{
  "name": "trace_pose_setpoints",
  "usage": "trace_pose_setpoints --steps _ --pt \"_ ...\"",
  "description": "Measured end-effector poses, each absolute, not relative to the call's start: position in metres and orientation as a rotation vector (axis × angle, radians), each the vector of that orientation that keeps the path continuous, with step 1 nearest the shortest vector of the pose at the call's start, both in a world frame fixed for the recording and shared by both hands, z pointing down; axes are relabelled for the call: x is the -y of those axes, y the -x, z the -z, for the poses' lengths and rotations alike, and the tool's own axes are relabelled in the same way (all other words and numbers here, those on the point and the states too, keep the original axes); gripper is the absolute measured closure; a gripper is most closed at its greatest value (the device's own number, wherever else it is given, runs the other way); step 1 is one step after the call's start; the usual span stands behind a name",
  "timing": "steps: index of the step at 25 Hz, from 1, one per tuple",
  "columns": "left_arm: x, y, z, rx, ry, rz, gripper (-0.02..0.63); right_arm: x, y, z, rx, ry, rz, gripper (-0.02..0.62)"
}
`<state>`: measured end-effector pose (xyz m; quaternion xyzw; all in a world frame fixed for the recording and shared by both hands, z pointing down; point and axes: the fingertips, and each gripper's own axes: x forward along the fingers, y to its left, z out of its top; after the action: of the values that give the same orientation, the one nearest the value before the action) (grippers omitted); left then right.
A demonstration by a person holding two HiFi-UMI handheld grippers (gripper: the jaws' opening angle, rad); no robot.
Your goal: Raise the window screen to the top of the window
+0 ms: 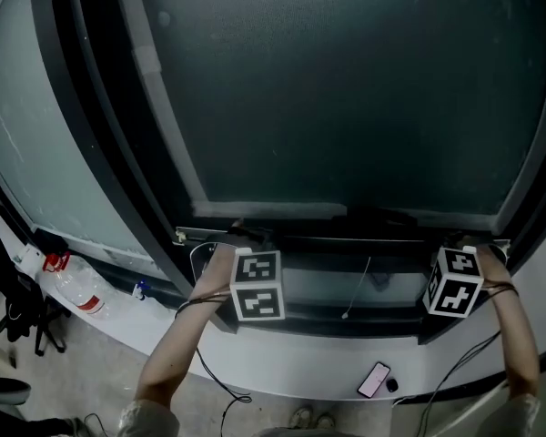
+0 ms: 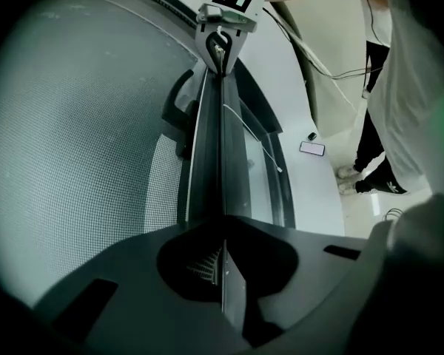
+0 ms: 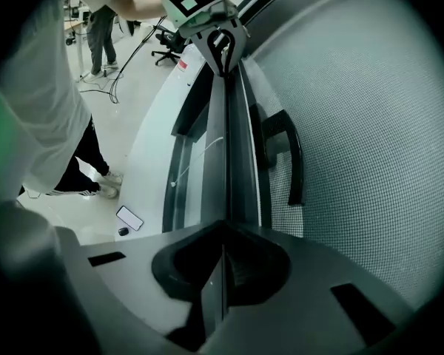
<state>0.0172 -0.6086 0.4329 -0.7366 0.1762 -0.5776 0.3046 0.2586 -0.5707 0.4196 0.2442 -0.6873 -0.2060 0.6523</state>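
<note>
Two grippers are clamping the same slim dark bottom rail (image 1: 346, 238) of the fine grey mesh window screen (image 1: 346, 89), one at each end. The left gripper (image 1: 239, 240) is holding the rail near the left frame post, its jaws pinched nearly together on the thin strip. The right gripper (image 1: 478, 247) is doing the same near the right post, jaws closed on the rail's edge. The rail is lying level and low in the window, just above the dark lower frame channel (image 1: 346, 321). The mesh is spreading upward from it across the tall pane.

A curved black handle (image 3: 292, 161) is standing just beside the rail on the mesh side, nearer the right gripper. A thin white cord (image 1: 358, 289) is hanging below the rail, between the two grippers. The broad black side frame (image 1: 118, 135) is bordering the screen on the left, and the pane above the rail is running up out of the head view. Below, a white curved sill (image 1: 291, 371) is carrying a dark rectangular phone (image 1: 374, 380), well apart from the rail. A clear plastic bottle with a red label (image 1: 77, 289) is lying on the sill far to the left.
</note>
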Motion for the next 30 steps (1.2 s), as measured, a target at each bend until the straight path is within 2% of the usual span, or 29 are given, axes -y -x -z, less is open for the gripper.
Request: trace_pose_setpoints --steps 6,14,21,30 --pt "0.609 -0.016 -0.426 -0.456 1.956 1.509 0.588 0.571 -0.256 -0.41 1.554 -0.549 0.442 0.577" --pt "0.621 -0.015 -0.338 -0.605 1.852 1.367 0.588 0.582 -0.258 -0.325 1.51 -0.713 0.623 0.575" --pt "0.626 -0.014 -0.299 -0.663 1.797 1.326 0.588 0.587 -0.257 -0.288 1.443 -0.756 0.701 0.575" --pt "0.632 -0.013 -0.172 -0.823 1.649 1.172 0.588 0.593 -0.258 -0.161 1.384 -0.963 0.891 0.575"
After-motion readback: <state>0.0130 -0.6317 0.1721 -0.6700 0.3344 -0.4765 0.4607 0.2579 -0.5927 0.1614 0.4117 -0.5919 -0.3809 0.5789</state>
